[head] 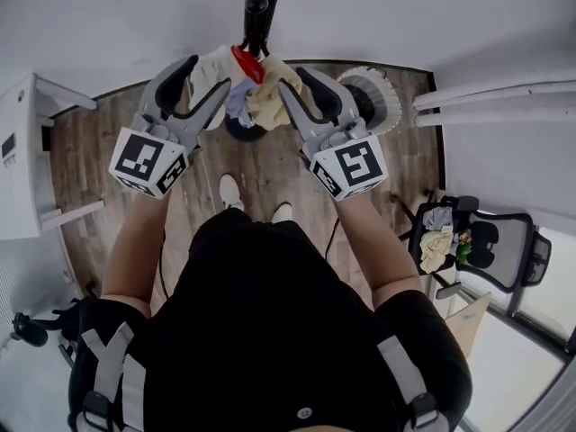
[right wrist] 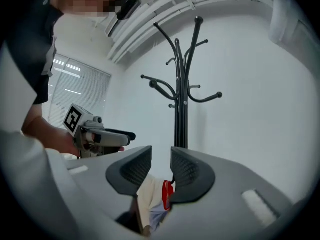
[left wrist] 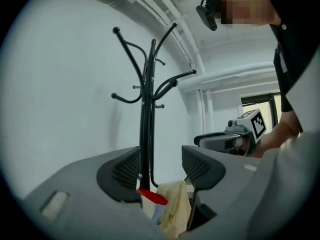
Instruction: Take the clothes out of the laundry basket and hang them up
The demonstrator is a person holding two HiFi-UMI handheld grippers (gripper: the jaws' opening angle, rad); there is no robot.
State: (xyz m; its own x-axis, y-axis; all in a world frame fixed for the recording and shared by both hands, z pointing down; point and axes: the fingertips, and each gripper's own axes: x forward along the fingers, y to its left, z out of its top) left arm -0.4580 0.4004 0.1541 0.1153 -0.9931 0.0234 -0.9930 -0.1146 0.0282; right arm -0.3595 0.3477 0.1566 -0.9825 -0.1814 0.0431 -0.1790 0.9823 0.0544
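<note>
**Garment at the coat stand, not yet hung**

The right gripper (head: 299, 84) has its jaws nearly together, pinching the cream garment (head: 256, 93) (red and blue parts show). The left gripper (head: 205, 81) stands wider round a thicker bunch of the same garment. It appears gripped, though contact sits low in that view. The garment is out of the laundry basket (head: 373, 97) and held up before the coat stand (right wrist: 181, 84). The gripper views show every hook bare. Only the head view shows the basket and clothes (head: 438, 241) on a chair (head: 490, 246).
</note>
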